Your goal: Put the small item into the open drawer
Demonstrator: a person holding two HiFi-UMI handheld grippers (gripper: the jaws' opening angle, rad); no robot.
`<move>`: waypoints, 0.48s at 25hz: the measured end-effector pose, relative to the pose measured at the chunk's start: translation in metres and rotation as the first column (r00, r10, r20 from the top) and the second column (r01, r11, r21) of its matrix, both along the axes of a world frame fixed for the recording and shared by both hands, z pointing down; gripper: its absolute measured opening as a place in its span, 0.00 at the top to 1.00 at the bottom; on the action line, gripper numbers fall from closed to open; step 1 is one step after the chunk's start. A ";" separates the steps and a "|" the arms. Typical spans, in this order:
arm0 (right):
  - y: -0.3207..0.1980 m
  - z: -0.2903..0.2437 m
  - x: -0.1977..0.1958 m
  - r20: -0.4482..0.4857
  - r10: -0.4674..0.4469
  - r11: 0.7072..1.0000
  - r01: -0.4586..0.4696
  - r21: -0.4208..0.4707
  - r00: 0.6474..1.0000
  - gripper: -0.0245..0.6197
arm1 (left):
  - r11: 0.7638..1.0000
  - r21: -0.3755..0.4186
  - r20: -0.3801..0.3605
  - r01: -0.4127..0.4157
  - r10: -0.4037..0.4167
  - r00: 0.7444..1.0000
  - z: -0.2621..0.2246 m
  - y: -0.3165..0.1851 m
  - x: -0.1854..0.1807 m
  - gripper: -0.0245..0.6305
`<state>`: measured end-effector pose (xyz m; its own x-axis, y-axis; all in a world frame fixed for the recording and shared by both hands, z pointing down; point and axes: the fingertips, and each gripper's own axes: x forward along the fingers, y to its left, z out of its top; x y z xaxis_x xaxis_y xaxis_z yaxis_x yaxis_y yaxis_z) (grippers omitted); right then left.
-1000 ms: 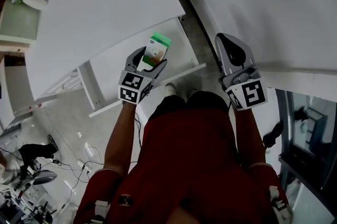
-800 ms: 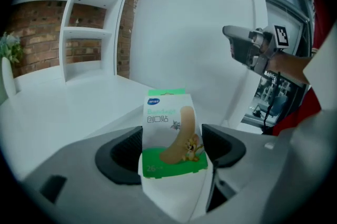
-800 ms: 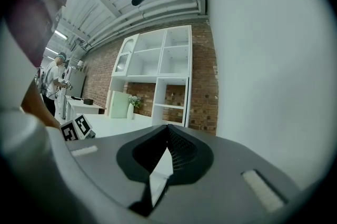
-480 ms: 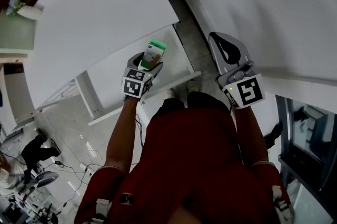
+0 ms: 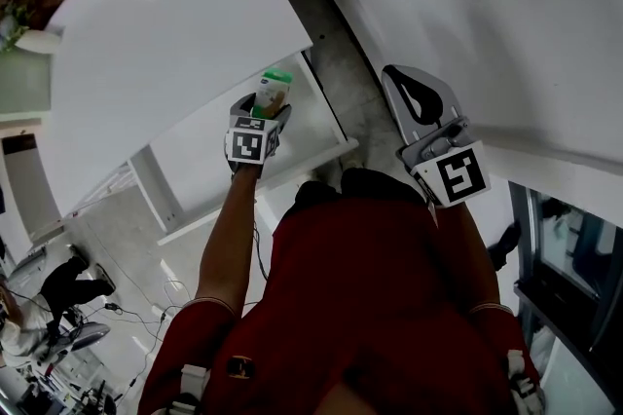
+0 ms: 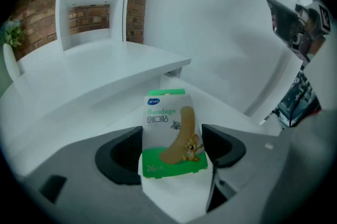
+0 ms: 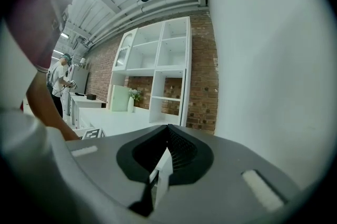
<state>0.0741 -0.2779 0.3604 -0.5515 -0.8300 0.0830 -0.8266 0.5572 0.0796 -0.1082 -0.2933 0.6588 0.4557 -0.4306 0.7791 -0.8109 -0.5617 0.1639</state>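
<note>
White room, brick far wall, white shelving [image 6: 95, 4] behind the white counter [image 5: 165, 53]. Open drawer [image 5: 219, 145] sticks out under the counter's near edge. Our left tool [image 5: 265, 109] is clamped on the bandage box [image 5: 275, 88], which stands upright, its long axis running straight out from the jaws. It appears to sit above the drawer's right part, counter edge just beyond. Drawer floor is bare, with free room to the left. Our right tool [image 5: 414, 92] is closed and empty, well apart by the wall. We judge the left only needs to lower and release.
</note>
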 end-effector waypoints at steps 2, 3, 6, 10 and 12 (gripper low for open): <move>-0.001 0.002 0.005 -0.004 0.000 1.000 0.000 -0.006 1.000 0.94 | 1.000 -0.019 0.009 0.025 -0.025 1.000 0.008 -0.006 0.002 0.42; -0.002 0.003 0.007 -0.006 -0.001 1.000 0.001 -0.009 1.000 0.94 | 0.999 -0.029 0.012 0.037 -0.036 0.999 0.013 -0.009 0.004 0.42; -0.005 0.008 0.014 -0.009 0.002 1.000 -0.002 -0.021 1.000 0.94 | 0.996 -0.051 0.024 0.068 -0.066 0.998 0.025 -0.018 0.008 0.42; -0.006 0.015 0.022 -0.015 0.006 0.999 -0.006 -0.037 1.000 0.94 | 0.994 -0.055 0.040 0.095 -0.093 0.995 0.034 -0.030 0.010 0.42; -0.005 0.018 0.027 -0.015 0.010 0.999 -0.011 -0.045 1.000 0.94 | 0.994 -0.053 0.055 0.097 -0.094 0.994 0.037 -0.035 0.012 0.42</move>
